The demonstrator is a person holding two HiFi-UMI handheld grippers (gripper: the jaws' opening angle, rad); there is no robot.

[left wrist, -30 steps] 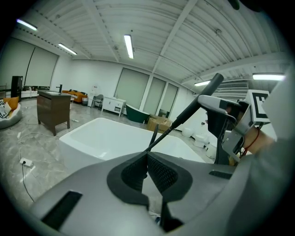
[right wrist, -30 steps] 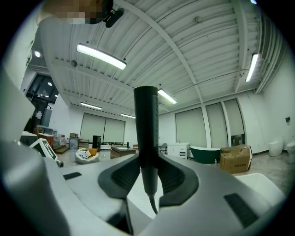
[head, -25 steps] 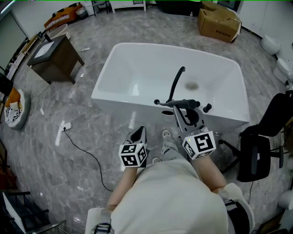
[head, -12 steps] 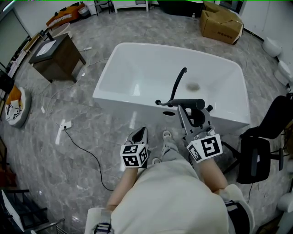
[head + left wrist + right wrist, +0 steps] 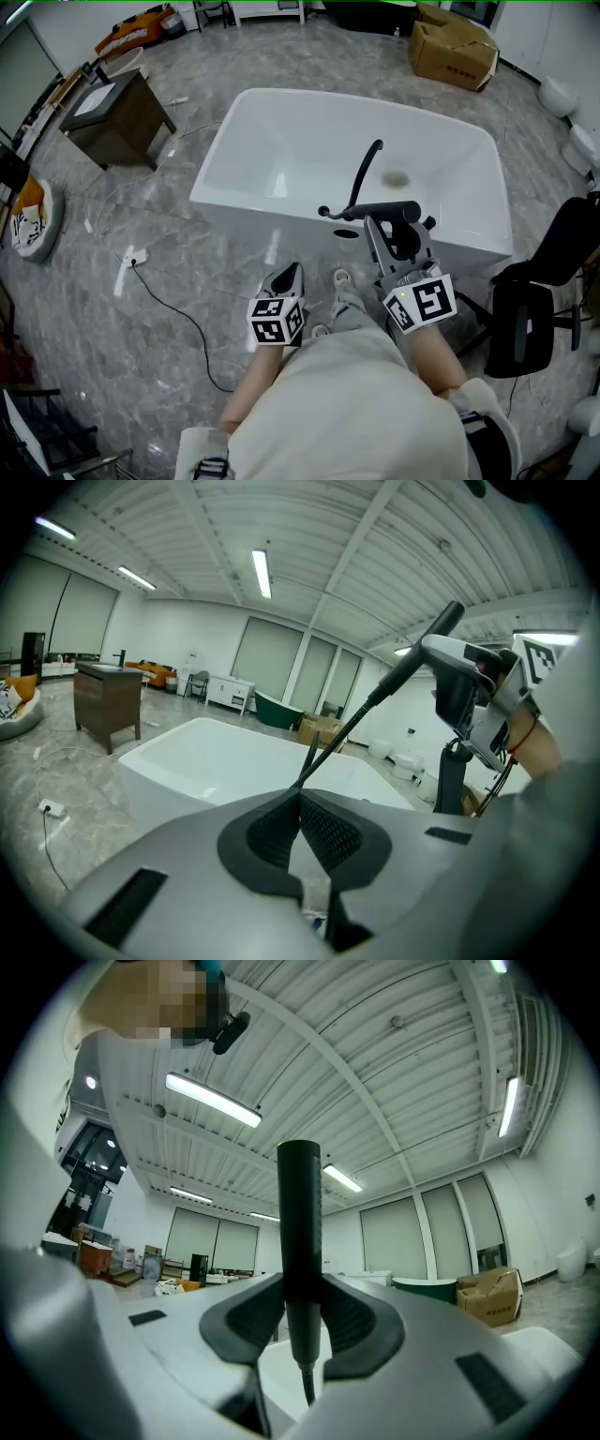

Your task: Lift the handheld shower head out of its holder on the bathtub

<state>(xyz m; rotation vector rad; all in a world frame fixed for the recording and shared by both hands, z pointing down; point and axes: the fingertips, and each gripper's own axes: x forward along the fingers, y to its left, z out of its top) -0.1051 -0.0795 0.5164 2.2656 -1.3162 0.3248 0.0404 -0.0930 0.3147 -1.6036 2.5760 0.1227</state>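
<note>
A white freestanding bathtub (image 5: pixel 281 159) stands on grey marble floor, with a curved black faucet (image 5: pixel 364 173) at its near rim. My right gripper (image 5: pixel 389 227) is shut on the black stick-shaped shower head (image 5: pixel 370 212), which lies level just above the rim and the dark holder opening (image 5: pixel 345 232). In the right gripper view the handle (image 5: pixel 300 1222) stands upright between the pads (image 5: pixel 352 1321) of that gripper (image 5: pixel 302 1288). My left gripper (image 5: pixel 286 272) hangs in front of the tub, shut and empty (image 5: pixel 300 799). From there I see the shower head (image 5: pixel 441 625) gripped at the right.
A brown cabinet (image 5: pixel 117 117) stands left of the tub, and a cardboard box (image 5: pixel 450 47) behind it. A black chair (image 5: pixel 534 300) is close on my right. A cable with a power strip (image 5: pixel 127 267) trails over the floor at the left.
My right gripper has risen a little with the shower head held in it. The left gripper has stayed where it was.
</note>
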